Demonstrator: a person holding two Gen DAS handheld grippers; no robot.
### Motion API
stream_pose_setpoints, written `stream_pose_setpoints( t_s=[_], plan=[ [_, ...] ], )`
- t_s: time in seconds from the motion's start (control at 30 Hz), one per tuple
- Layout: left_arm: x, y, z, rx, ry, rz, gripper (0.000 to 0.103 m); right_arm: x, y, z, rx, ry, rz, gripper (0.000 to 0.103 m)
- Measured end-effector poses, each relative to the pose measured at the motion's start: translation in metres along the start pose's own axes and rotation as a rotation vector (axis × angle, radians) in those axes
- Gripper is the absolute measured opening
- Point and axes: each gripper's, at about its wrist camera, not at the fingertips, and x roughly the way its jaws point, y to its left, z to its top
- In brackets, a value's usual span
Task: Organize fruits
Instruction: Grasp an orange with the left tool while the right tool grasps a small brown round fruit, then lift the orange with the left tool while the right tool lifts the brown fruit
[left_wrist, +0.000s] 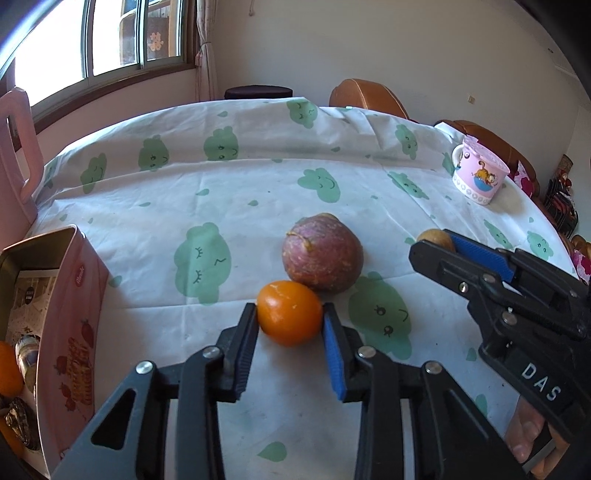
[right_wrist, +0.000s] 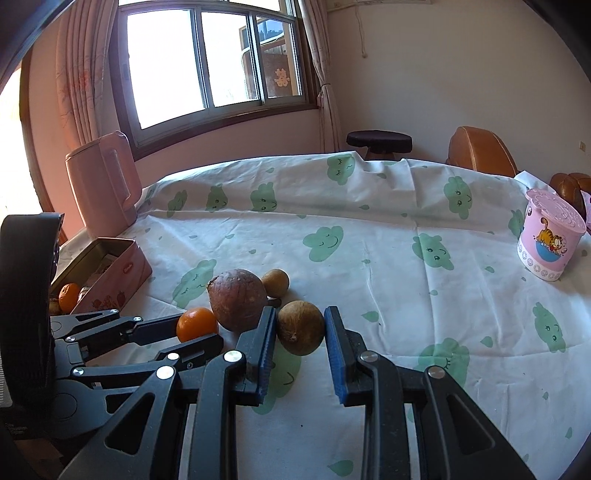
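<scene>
My left gripper (left_wrist: 290, 314) is shut on a small orange fruit (left_wrist: 289, 312) resting on the tablecloth; the fruit also shows in the right wrist view (right_wrist: 197, 324). A large purple-brown fruit (left_wrist: 322, 253) lies just behind it and also shows in the right wrist view (right_wrist: 237, 299). My right gripper (right_wrist: 300, 325) is shut on a round brown fruit (right_wrist: 301, 327). In the left wrist view it (left_wrist: 436, 240) comes in from the right, with the brown fruit (left_wrist: 433, 236) at its tips. A smaller brown fruit (right_wrist: 275, 282) lies behind. The pink tin box (left_wrist: 70, 332) at the left holds an orange and other items.
A pink lidded cartoon cup (right_wrist: 546, 240) stands at the right of the table. A pink kettle (right_wrist: 103, 181) stands at the back left. Orange chairs (right_wrist: 480, 151) and a dark stool (right_wrist: 378, 142) are behind the table. The cloud-print cloth (right_wrist: 369, 229) covers the table.
</scene>
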Motion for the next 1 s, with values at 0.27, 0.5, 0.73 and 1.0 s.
stream_pose_setpoints(
  t_s=[0.27, 0.5, 0.73, 1.0],
  plan=[
    [-0.014, 0.001, -0.001, -0.004, -0.074, 0.035, 0.036, -0.005, 0.004, 0.000, -0.018, -0.025, 0.024, 0.028],
    [-0.021, 0.001, -0.001, 0.002, -0.114, 0.050, 0.035, -0.011, 0.008, -0.001, -0.042, -0.055, 0.036, 0.028],
    [-0.026, 0.002, -0.002, -0.006, -0.141, 0.057, 0.035, -0.015, 0.008, -0.002, -0.050, -0.075, 0.040, 0.028],
    [-0.031, 0.004, -0.003, -0.015, -0.169, 0.064, 0.035, -0.022, 0.009, -0.003, -0.057, -0.116, 0.044, 0.028]
  ],
)
